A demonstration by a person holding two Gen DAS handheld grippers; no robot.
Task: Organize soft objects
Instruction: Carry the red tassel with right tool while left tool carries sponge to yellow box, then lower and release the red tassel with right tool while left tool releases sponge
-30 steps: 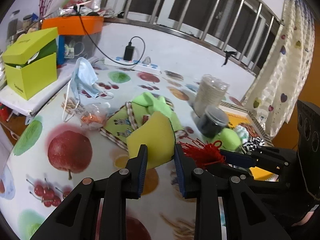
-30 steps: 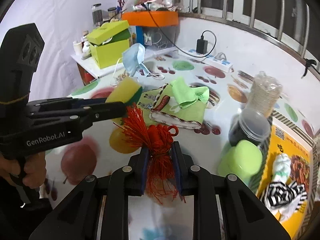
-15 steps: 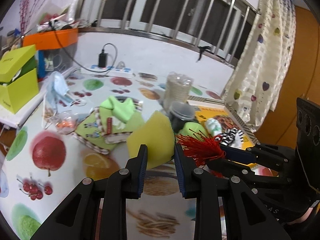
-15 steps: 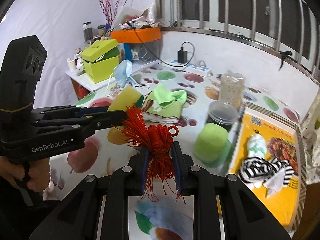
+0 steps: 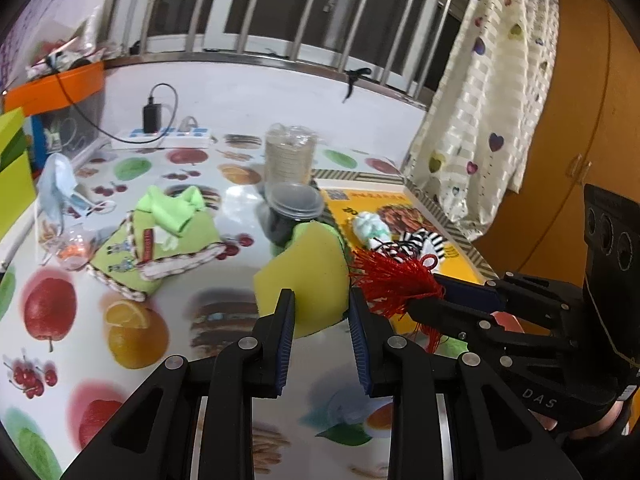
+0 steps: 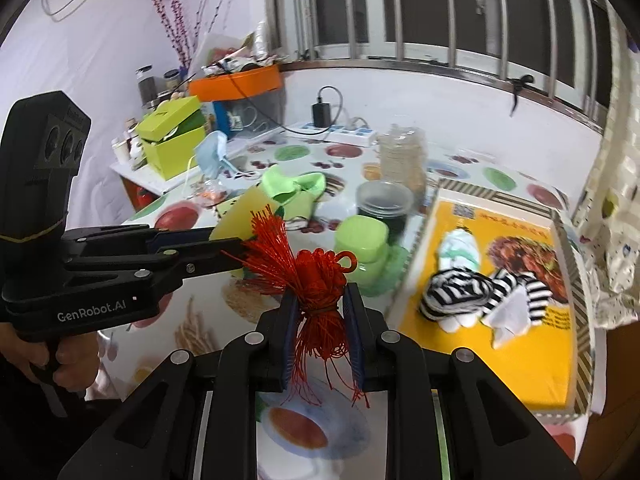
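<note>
My right hand-held gripper (image 6: pixel 318 312), clamping the red tassel (image 6: pixel 308 276), sits nearer the yellow tray (image 6: pixel 516 372) at the table's right edge than my left hand-held gripper (image 5: pixel 320 316), clamping the sponge (image 5: pixel 308 276).

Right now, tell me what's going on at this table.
A person is sorting soft things with two tools. The left hand-held gripper is shut on a yellow sponge, and the right hand-held gripper is shut on a red tassel. Both are held above the fruit-print table, beside a yellow tray that already holds striped socks and a pale cloth bundle.
</note>
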